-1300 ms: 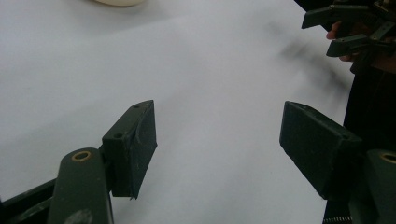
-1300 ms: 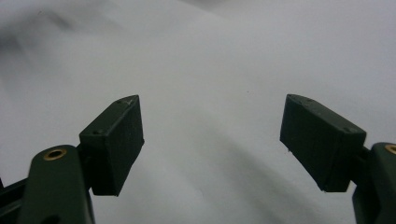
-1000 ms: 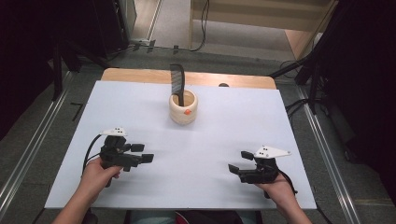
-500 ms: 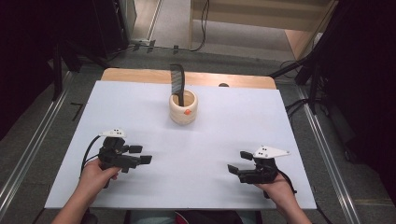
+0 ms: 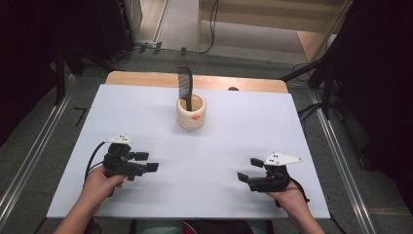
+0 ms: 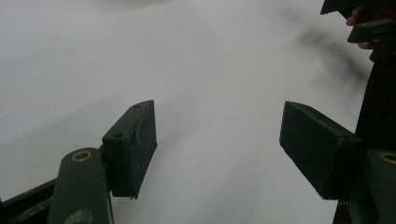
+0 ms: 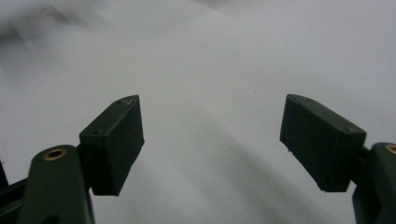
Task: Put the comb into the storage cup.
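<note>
A cream cup (image 5: 191,113) with a small orange mark stands at the far middle of the white table (image 5: 243,131), and a black comb (image 5: 185,87) sticks upright out of it. My left gripper (image 5: 146,162) rests low at the near left, pointing right, open with nothing between its jaws (image 6: 217,144). At the near right, my right gripper (image 5: 249,170) points left toward it, also open and empty (image 7: 212,144). In the left gripper view the right gripper (image 6: 362,23) appears at the top right corner. Both are well short of the cup.
A wooden strip (image 5: 146,79) runs along the table's far edge. Metal rails (image 5: 29,156) flank the table on both sides, and cables (image 5: 311,112) lie on the floor at the right. Bare white tabletop lies between the grippers and the cup.
</note>
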Motion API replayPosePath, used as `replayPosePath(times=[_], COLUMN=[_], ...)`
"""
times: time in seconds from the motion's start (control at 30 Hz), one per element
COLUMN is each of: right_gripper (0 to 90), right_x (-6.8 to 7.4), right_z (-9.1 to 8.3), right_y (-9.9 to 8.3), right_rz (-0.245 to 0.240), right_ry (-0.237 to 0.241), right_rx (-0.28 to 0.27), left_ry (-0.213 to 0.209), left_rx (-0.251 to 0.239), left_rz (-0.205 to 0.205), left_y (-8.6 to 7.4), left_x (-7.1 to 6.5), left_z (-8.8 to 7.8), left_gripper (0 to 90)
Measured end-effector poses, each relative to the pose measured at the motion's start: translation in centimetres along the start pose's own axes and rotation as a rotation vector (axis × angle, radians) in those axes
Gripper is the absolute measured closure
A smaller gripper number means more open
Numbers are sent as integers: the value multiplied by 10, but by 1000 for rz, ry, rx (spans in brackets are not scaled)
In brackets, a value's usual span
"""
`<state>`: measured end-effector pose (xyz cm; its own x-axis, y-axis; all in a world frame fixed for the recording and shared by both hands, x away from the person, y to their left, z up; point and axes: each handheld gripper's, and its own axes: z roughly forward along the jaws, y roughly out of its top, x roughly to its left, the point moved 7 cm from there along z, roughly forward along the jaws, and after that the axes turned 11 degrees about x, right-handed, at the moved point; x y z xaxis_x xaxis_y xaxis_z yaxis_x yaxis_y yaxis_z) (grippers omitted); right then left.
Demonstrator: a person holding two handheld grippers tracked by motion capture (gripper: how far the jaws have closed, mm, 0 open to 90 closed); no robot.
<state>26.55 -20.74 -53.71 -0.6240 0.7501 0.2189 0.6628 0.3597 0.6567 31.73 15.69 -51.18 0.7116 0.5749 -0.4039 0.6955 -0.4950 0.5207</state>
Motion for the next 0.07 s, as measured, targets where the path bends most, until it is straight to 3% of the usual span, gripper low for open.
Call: replayPosePath(times=[0.07], right_gripper=[197], right_x=[0], right_z=[0], right_y=[0], right_rz=[3], right_ry=[3], right_rx=[2], left_ry=[2], left_rx=[3], left_rz=[-3], left_y=[0], left_x=[0], left_z=[0], left_gripper=[281])
